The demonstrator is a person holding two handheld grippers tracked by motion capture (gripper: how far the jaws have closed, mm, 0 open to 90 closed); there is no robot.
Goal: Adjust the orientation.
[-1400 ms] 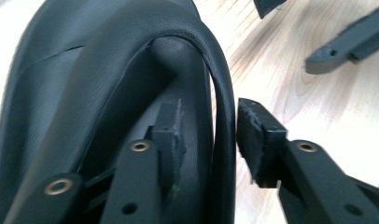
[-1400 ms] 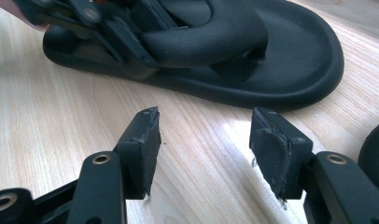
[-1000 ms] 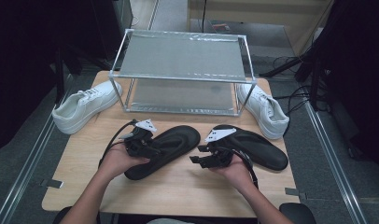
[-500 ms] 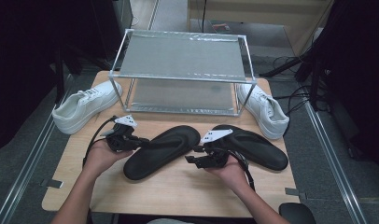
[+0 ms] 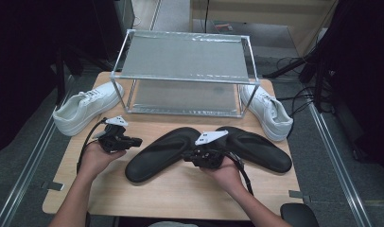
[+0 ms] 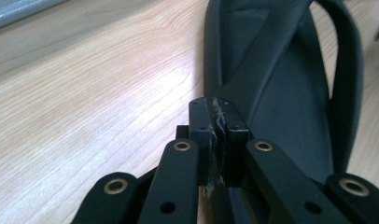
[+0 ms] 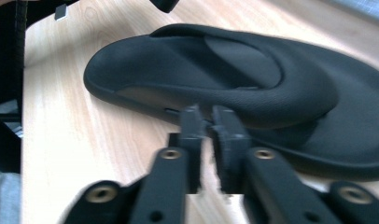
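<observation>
Beside the left black sandal (image 5: pixel 161 153), both hand-held grippers, left (image 5: pixel 132 141) and right (image 5: pixel 186 155), have just closed, apparently empty.

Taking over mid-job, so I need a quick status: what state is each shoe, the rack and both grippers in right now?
Left gripper: shut, empty, beside the left sandal.
Right gripper: shut, nothing held, between the sandals.
Left sandal: flat on the table, sole down, not gripped.
Right sandal: flat on the table, not gripped.
Left sneaker: upright, left of the rack.
Right sneaker: upright, right of the rack.
Rack: both shelves bare.
</observation>
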